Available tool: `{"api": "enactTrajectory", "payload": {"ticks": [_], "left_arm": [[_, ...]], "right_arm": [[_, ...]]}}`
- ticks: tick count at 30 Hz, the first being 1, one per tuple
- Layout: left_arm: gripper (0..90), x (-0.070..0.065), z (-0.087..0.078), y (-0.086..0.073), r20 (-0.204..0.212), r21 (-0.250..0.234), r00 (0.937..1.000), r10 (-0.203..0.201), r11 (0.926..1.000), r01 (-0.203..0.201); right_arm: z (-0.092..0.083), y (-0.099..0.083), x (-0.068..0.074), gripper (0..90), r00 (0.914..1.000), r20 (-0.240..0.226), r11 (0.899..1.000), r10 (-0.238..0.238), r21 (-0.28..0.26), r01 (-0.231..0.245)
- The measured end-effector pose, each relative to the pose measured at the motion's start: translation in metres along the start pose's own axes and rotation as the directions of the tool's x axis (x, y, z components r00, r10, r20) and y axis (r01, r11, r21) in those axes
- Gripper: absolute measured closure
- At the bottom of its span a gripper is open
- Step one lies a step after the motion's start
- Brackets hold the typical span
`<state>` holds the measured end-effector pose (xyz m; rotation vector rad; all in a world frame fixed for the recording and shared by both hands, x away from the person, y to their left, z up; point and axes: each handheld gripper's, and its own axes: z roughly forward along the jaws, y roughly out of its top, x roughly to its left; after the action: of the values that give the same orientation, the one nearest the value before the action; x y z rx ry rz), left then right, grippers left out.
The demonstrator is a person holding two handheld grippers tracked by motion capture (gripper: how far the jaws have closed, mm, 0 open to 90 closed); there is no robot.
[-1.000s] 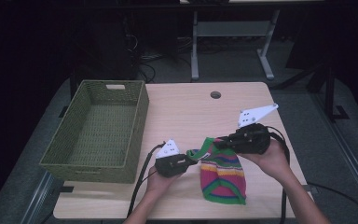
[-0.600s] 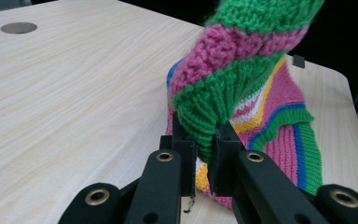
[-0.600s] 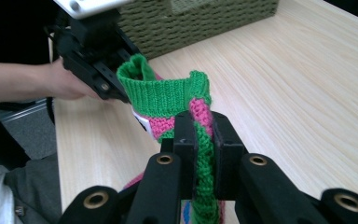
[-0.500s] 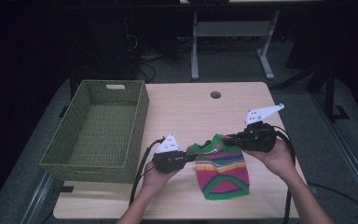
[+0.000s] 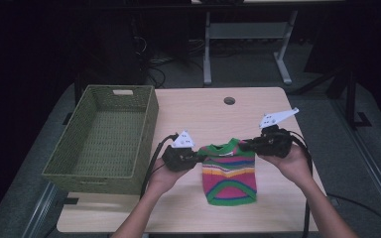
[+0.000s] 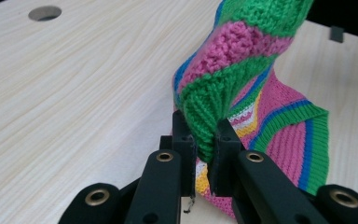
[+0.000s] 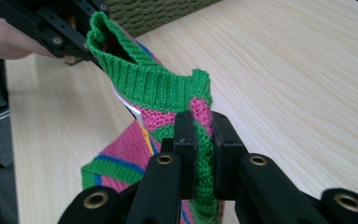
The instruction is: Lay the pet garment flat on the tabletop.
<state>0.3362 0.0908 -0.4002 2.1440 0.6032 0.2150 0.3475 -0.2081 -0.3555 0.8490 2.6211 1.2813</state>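
Dim, soft high view; brighter, sharper gripper views

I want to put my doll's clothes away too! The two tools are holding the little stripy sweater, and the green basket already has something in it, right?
Not quite: the green basket holds nothing, as the high view shows. Both tools do hold the little striped sweater.

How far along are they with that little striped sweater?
Done: both grippers have pinched the sweater at its shoulders, the left gripper and right gripper each shut on the knit. In hand: the top edge is lifted and stretched between them, while the hem lies on the table. Left: probably folding it or moving it to the basket, which holds nothing yet.
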Motion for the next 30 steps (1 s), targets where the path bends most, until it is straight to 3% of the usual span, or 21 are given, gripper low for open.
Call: {"api": "enactTrajectory", "payload": {"ticks": [3,9,13,16,25,30], "left_arm": [[83.1,0.004,0.007,0.003,-0.015,0.046,0.9999,0.001,0.999,-0.001],[83.1,0.011,0.025,0.006,-0.047,0.093,0.9989,-0.003,0.9957,0.007],[83.1,0.016,0.035,0.004,-0.057,0.119,0.998,-0.029,0.9922,0.036],[83.0,0.02,0.041,0.001,-0.058,0.123,0.9967,-0.056,0.9904,0.063],[82.8,0.021,0.051,0.001,-0.069,0.144,0.9958,-0.06,0.9872,0.069],[82.4,0.024,0.055,0.0,-0.085,0.135,0.9922,-0.091,0.9856,0.102]], "right_arm": [[0.005,-0.002,-0.007,82.3,0.9997,0.008,1.0,0.022,0.011,-0.022],[0.016,-0.005,-0.021,82.0,0.9975,0.046,0.998,0.054,0.022,-0.055],[0.024,-0.01,-0.03,82.0,0.9946,0.056,0.996,0.088,0.022,-0.089],[0.028,-0.012,-0.034,81.9,0.9924,0.063,0.994,0.105,0.012,-0.106],[0.036,-0.023,-0.043,81.5,0.988,0.077,0.991,0.134,0.002,-0.135],[0.038,-0.024,-0.045,81.0,0.9862,0.084,0.99,0.142,-0.003,-0.143]]}}
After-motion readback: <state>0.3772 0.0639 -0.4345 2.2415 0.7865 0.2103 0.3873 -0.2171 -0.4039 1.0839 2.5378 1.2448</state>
